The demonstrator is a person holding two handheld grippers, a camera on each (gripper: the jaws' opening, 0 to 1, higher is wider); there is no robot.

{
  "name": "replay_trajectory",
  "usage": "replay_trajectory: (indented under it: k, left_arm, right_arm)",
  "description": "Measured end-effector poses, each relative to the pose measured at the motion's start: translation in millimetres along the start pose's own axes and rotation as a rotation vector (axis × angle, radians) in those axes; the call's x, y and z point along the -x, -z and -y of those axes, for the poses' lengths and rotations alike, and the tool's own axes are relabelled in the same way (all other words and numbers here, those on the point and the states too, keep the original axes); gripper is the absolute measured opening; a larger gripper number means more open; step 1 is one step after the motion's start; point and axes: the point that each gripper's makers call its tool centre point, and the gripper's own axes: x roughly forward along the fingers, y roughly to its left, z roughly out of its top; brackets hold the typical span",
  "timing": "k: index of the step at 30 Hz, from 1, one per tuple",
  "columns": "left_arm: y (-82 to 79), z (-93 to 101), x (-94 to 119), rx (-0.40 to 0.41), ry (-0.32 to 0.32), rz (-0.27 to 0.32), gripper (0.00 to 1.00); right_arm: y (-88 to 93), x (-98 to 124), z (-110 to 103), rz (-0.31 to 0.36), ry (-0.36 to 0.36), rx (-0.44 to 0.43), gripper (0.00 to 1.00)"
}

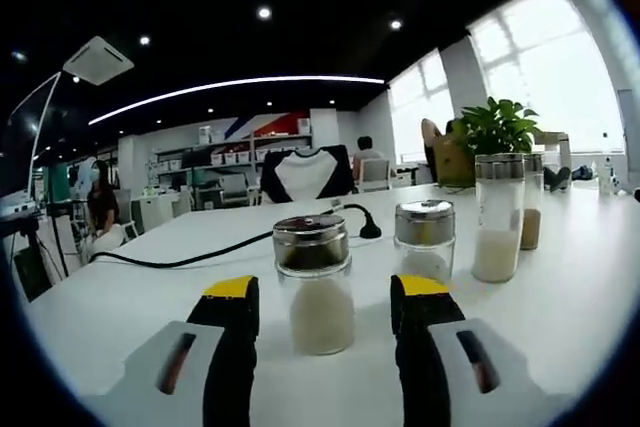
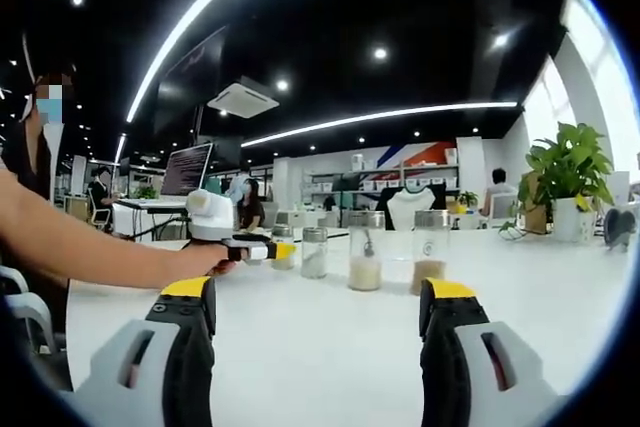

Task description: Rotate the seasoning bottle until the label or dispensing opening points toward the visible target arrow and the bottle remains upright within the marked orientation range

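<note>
Left gripper view: black yellow-tipped left gripper point(image 1: 324, 292) fingers spread wide, gripping nothing, flanking a short glass seasoning bottle with chrome lid and pale powder point(image 1: 314, 283) upright on the white counter point(image 1: 560, 287), untouched. Just beyond, a second short chrome-lidded jar point(image 1: 425, 237); beside it two tall glass jars point(image 1: 498, 217); black cable point(image 1: 200, 257) trailing toward the far edge.

Right gripper view: right gripper point(image 2: 318, 307) fingers likewise wide apart, empty, over bare counter. Farther off, left gripper at the bottles, held by a person's hand point(image 2: 195, 262); potted green plant point(image 2: 568, 182) near the counter's far right edge.
</note>
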Motion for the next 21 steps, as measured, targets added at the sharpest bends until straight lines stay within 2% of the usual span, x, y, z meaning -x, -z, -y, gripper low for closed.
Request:
replay_trajectory:
  k: [3,8,11,14,18,21]
  left_arm:
    - [-4.5,-1.1,-6,0.009,0.009,0.027,0.54]
    - [1.0,-2.0,-19,-0.012,0.008,-0.002,0.54]
    - [-0.3,-5.2,-19,0.0,-0.002,0.003,0.53]
    - [-0.8,-1.9,-23,-0.005,0.013,0.006,0.47]
    - [3.5,-5.8,-24,-0.021,-0.006,-0.019,0.38]
    - [1.6,-5.2,-24,-0.016,-0.005,-0.006,0.38]
  right_arm:
    - [-0.8,0,-1,0.005,-0.004,0.001,0.84]
    - [0.7,-1,-2,-0.004,-0.006,0.011,0.83]
    - [1.8,-2,-3,-0.011,-0.01,0.017,0.83]
    - [2.0,-2,-3,-0.012,-0.007,0.021,0.82]
    - [2.9,-2,-3,-0.018,-0.009,0.024,0.81]
    - [4.0,-3,-4,-0.024,-0.013,0.029,0.8]
